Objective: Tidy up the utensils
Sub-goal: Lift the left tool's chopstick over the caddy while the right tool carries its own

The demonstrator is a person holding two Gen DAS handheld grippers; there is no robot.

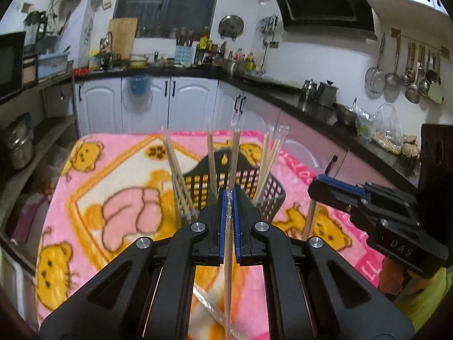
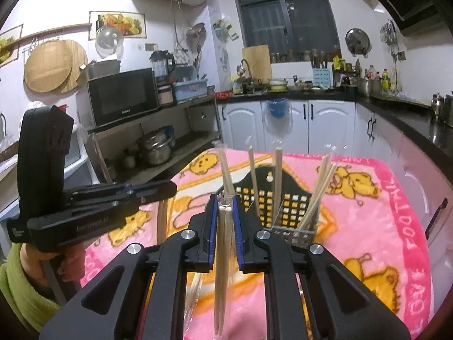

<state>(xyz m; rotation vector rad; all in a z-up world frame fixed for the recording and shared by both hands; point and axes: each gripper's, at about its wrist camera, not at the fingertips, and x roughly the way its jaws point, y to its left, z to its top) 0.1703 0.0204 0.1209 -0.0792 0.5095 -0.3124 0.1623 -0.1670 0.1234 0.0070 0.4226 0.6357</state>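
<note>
Mid-carry, judging by the scene: left tongs (image 1: pixel 230 198) clamped on one wrapped chopstick pair (image 1: pixel 228 255), right tongs (image 2: pixel 225 202) clamped on another pair (image 2: pixel 222 255), both low centre; next, lowering each into the black basket (image 1: pixel 266 189) at mid-frame on the pink-blanketed tabletop (image 1: pixel 119 170).

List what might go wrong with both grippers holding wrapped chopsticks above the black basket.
1. The left gripper pinches only a thin wrapped chopstick pack; the slick plastic may slip out.
2. The black basket already holds several leaning chopsticks, so a new pack may snag or knock them.
3. The right gripper with its chopstick pack is close to the left; they may collide.
</note>
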